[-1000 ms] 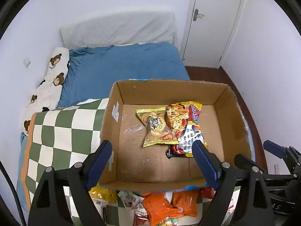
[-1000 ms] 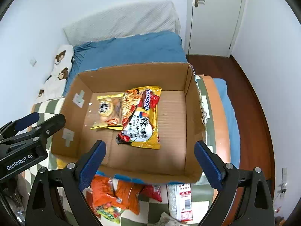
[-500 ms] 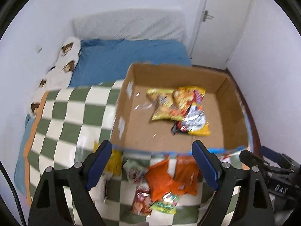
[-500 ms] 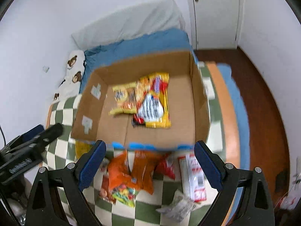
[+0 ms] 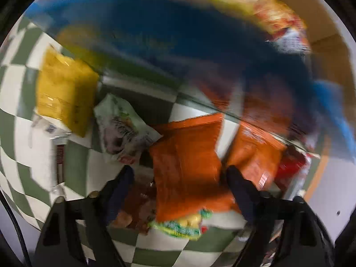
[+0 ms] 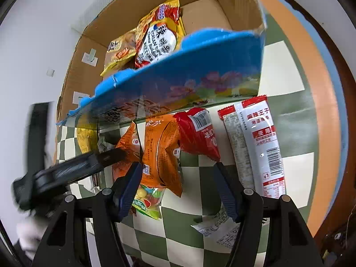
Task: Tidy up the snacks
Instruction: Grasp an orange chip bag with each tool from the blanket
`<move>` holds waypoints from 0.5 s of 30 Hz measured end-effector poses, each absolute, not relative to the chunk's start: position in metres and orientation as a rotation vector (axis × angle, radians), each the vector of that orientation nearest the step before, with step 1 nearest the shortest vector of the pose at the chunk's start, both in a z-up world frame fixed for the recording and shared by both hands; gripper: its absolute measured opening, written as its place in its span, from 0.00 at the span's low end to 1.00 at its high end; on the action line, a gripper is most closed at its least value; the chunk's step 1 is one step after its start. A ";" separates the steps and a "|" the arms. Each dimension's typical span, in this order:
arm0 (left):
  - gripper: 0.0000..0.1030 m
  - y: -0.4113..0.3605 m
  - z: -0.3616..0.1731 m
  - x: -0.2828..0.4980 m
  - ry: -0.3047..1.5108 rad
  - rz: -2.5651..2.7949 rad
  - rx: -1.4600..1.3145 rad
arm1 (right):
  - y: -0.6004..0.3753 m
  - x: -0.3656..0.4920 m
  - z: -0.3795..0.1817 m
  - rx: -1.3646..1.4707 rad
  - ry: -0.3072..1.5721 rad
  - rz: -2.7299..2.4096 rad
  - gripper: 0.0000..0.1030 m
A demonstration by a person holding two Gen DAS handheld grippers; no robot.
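Observation:
Snack packets lie on a green-and-white checked blanket (image 6: 282, 71) in front of a cardboard box (image 6: 242, 4) that holds noodle packets (image 6: 160, 37). My left gripper (image 5: 180, 191) points down with its jaws closing; an orange packet (image 5: 187, 160) lies between its fingers, and the pads do not press on it. This view is blurred. My right gripper (image 6: 176, 189) is closing too, its fingers on either side of the lower end of a second orange packet (image 6: 164, 151), with a wide gap on the right. The left gripper's finger (image 6: 111, 155) reaches in over the neighbouring orange packet (image 6: 124, 142).
A red packet (image 6: 198, 131) and long white packets (image 6: 258, 146) lie to the right. A green candy bag (image 6: 146, 202) lies under the orange ones. A yellow packet (image 5: 64, 93) and a pale green one (image 5: 124, 124) lie to the left. The box's blue front wall (image 6: 178, 71) stands just behind.
Both grippers have dropped from above the box and tilted down to the packets in front of it. Both pairs of jaws have narrowed. The left view is now blurred.

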State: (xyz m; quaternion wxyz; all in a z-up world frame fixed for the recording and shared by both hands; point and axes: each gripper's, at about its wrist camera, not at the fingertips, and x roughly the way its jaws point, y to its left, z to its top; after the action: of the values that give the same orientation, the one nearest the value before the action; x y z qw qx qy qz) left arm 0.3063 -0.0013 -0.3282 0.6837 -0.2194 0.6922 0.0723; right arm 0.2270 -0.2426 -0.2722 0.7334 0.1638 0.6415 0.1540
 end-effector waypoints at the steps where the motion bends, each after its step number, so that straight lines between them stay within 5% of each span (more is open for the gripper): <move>1: 0.60 -0.001 -0.332 0.307 1.543 0.159 -0.512 | -0.242 0.228 -0.274 0.365 1.415 0.342 0.67; 6: 0.43 -0.006 -0.325 0.294 1.505 0.180 -0.395 | -0.232 0.238 -0.285 0.384 1.446 0.352 0.67; 15: 0.45 0.011 -0.330 0.247 1.490 0.268 -0.262 | -0.173 0.255 -0.323 0.306 1.534 0.279 0.67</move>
State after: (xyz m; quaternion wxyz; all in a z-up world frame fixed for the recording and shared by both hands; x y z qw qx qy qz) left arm 0.2467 0.0113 -0.3298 0.7190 -0.1187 0.6739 0.1213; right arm 0.2554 -0.1730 -0.3231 0.7007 0.1376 0.6887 0.1254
